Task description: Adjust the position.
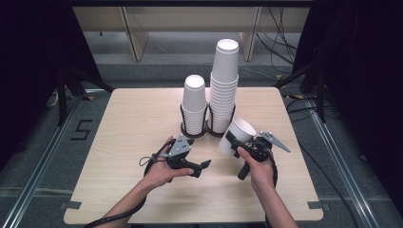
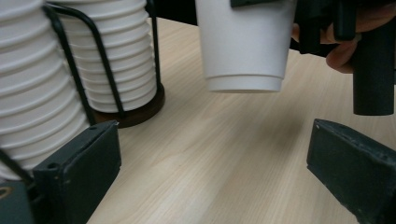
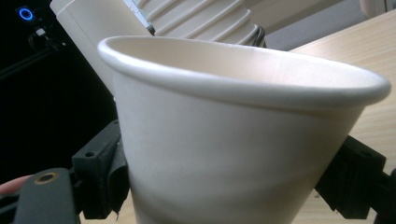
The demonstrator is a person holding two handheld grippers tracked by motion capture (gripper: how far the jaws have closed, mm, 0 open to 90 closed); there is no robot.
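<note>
- Cup (image 1: pixel 236 136) in hand: we hold a single white paper cup in our right tool (image 1: pixel 237 142), jaws closed on its wall from both sides, the cup lifted off the bench and tilted, mouth up and away from us.
- Our left tool (image 1: pixel 203 166) stands with its jaws wide apart and nothing between them, low over the bench and just to the left of the held cup; from the left gripper view the cup's base hangs ahead and above those jaws.
- Beyond both tools stands a black wire holder (image 1: pixel 207 124) with two stacks: a short stack (image 1: pixel 194 104) and, to its right, a tall stack (image 1: pixel 224 85).
- We judge the step to be carrying one separated cup; whether it goes to a stack or to the bench we cannot tell.
- The next move calls for a steady, light grip, since the thin wall will dent, and a clear path past the tall stack.
- The bench (image 1: pixel 133 123) is pale wood; around it we see grey floor, dark drapes and loose cables (image 1: pixel 280 42).
</note>
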